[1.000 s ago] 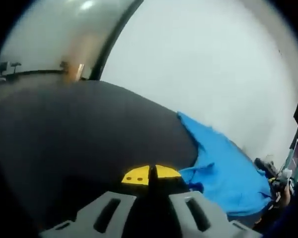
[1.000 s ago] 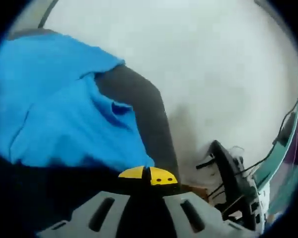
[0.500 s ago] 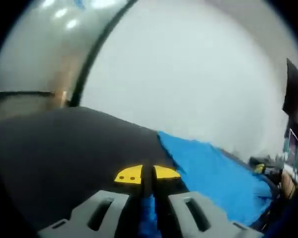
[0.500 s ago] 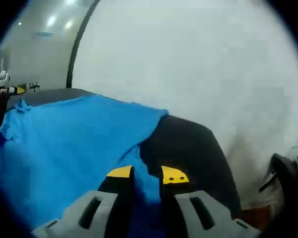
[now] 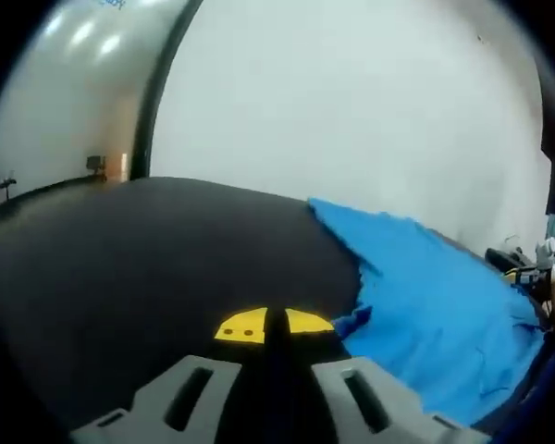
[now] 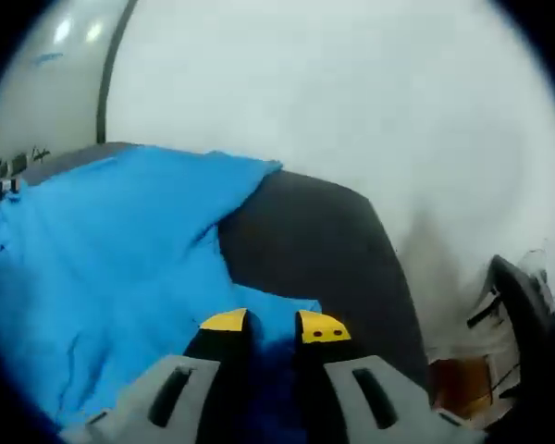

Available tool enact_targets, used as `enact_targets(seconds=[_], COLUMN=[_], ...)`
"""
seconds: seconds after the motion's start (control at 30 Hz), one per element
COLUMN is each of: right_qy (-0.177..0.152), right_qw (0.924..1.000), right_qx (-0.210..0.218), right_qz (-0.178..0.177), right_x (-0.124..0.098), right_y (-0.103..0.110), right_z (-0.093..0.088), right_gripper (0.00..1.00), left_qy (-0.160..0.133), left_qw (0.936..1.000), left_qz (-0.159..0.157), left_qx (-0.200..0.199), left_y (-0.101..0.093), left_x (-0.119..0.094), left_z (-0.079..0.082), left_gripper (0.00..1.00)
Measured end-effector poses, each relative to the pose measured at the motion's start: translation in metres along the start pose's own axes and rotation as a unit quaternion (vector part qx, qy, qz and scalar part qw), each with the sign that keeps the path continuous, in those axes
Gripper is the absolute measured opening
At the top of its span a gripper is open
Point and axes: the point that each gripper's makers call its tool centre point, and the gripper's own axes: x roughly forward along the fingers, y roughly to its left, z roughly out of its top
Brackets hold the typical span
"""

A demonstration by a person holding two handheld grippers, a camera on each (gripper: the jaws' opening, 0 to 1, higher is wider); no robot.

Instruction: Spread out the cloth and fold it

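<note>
A blue cloth (image 5: 435,296) lies spread over a dark table (image 5: 148,259), on the right of the left gripper view. A folded bit of its near edge runs up to my left gripper (image 5: 275,326). The yellow tips are pressed together there, apparently pinching that edge. In the right gripper view the cloth (image 6: 102,250) covers the left half of the table (image 6: 314,240). My right gripper (image 6: 273,324) is shut on the cloth's near edge, with blue fabric showing between its yellow tips.
A white wall stands behind the table, with a dark vertical strip (image 5: 157,92) on it. Off the table's right end are a black frame (image 6: 513,296) and a brown box (image 6: 458,384) on the floor. Small items (image 5: 527,273) sit past the cloth's far end.
Both grippers have come down from their raised position with the cloth. It now lies flatter and wider on the table. No blue shows below the left tips any more.
</note>
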Motion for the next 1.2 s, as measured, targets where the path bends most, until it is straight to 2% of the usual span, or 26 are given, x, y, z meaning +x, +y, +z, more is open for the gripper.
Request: enact_targets(seconds=[0.03,0.1,0.13,0.17,0.2,0.27,0.3,0.33,0.37,0.43,0.47,0.5,0.53,0.6,0.63,0.67,0.7,0.77,0.83,0.9,0.97,1.03,1.13,1.17,1.2], right_qy=[0.004,0.015,0.006,-0.018,-0.023,0.007,0.012,0.008,-0.003,-0.024,-0.027,-0.024,-0.024,0.0,-0.044,-0.031,-0.007,-0.022,-0.041,-0.034,-0.031,-0.008,0.058,-0.02,0.02], right_qw=[0.9999,0.9983,0.9983,0.9975,0.9972,0.9977,0.9968,0.9963,0.9943,0.9929,0.9927,0.9942,0.9954,0.9984,0.9974,0.9983,0.9982,0.9963,0.9974,0.9984,0.9989,0.9993,0.9972,0.9953,0.9925], right_qx=[0.003,-0.012,0.003,0.027,0.032,0.02,0.033,0.044,0.079,0.111,0.117,0.104,0.09,0.056,0.056,0.048,0.051,0.071,0.042,0.015,0.015,0.032,0.047,0.094,0.12], right_qz=[-0.012,-0.054,-0.058,-0.063,-0.064,-0.064,-0.072,-0.073,-0.072,-0.034,-0.01,0.016,0.023,0.005,-0.006,-0.008,-0.03,-0.043,-0.043,-0.042,-0.032,-0.019,0.006,0.004,-0.008], right_x=[0.001,0.001,0.002,0.003,0.004,0.002,-0.003,-0.006,-0.011,-0.016,-0.017,-0.016,-0.013,-0.002,0.003,0.004,0.004,0.005,0.007,0.011,0.022,0.035,0.055,0.059,0.057], right_y=[-0.005,-0.028,-0.035,-0.042,-0.046,-0.052,-0.056,-0.057,-0.055,-0.041,-0.031,-0.017,-0.012,-0.012,-0.015,-0.018,-0.024,-0.031,-0.033,-0.034,-0.036,-0.038,-0.037,-0.04,-0.046], right_z=[-0.001,0.0,0.004,0.011,0.012,0.004,0.002,0.002,0.003,0.006,0.005,0.002,0.0,-0.011,0.004,0.001,-0.002,0.012,0.029,0.039,0.046,0.037,0.0,0.024,0.011], right_gripper=[0.0,0.0,0.0,0.0,0.0,0.0,0.0,0.0,0.0,0.09,0.12,0.14,0.14,0.14,0.12,0.04,0.0,0.0,0.0,0.0,0.0,0.0,0.02,0.05,0.08], left_qy=[0.001,0.004,0.005,0.005,0.003,0.003,0.002,0.001,0.0,-0.001,-0.001,-0.002,-0.003,-0.004,-0.004,-0.004,-0.004,-0.004,-0.004,-0.004,-0.004,-0.004,-0.005,-0.005,-0.005], left_qw=[1.0,1.0,0.9999,0.9999,0.9999,0.9999,1.0,1.0,1.0,1.0,1.0,1.0,1.0,0.9999,0.9998,0.9998,0.9998,0.9999,1.0,1.0,0.9999,0.9999,1.0,1.0,1.0], left_qz=[0.0,0.0,0.0,-0.001,-0.002,-0.002,-0.002,-0.002,-0.002,-0.002,-0.002,-0.002,-0.001,0.0,0.001,0.001,0.001,-0.002,-0.006,-0.008,-0.008,-0.007,-0.007,-0.007,-0.007], left_qx=[0.001,0.008,0.01,0.012,0.013,0.01,0.008,0.008,0.008,0.008,0.007,0.007,0.009,0.014,0.017,0.018,0.019,0.013,0.005,-0.004,-0.008,-0.007,-0.002,-0.002,-0.003], left_y=[0.0,-0.001,-0.001,-0.001,-0.001,-0.001,-0.001,-0.001,-0.002,-0.001,-0.002,-0.002,-0.002,-0.002,-0.002,-0.002,-0.002,-0.002,-0.001,0.0,-0.001,-0.001,-0.001,-0.001,-0.001], left_x=[0.0,0.0,0.0,0.0,0.0,-0.001,-0.001,-0.001,-0.001,-0.001,-0.001,-0.001,-0.001,-0.001,-0.001,-0.001,-0.001,-0.002,-0.003,-0.002,-0.002,-0.001,-0.001,-0.001,-0.001], left_z=[0.0,-0.002,-0.002,-0.003,-0.003,-0.003,-0.002,-0.003,-0.003,-0.002,-0.002,-0.002,-0.002,-0.002,-0.002,-0.002,-0.002,-0.002,-0.002,-0.001,-0.001,-0.001,-0.001,-0.001,-0.001], left_gripper=[0.09,0.09,0.09,0.09,0.09,0.09,0.09,0.09,0.09,0.09,0.09,0.09,0.09,0.09,0.09,0.09,0.09,0.09,0.09,0.09,0.09,0.09,0.09,0.09,0.09])
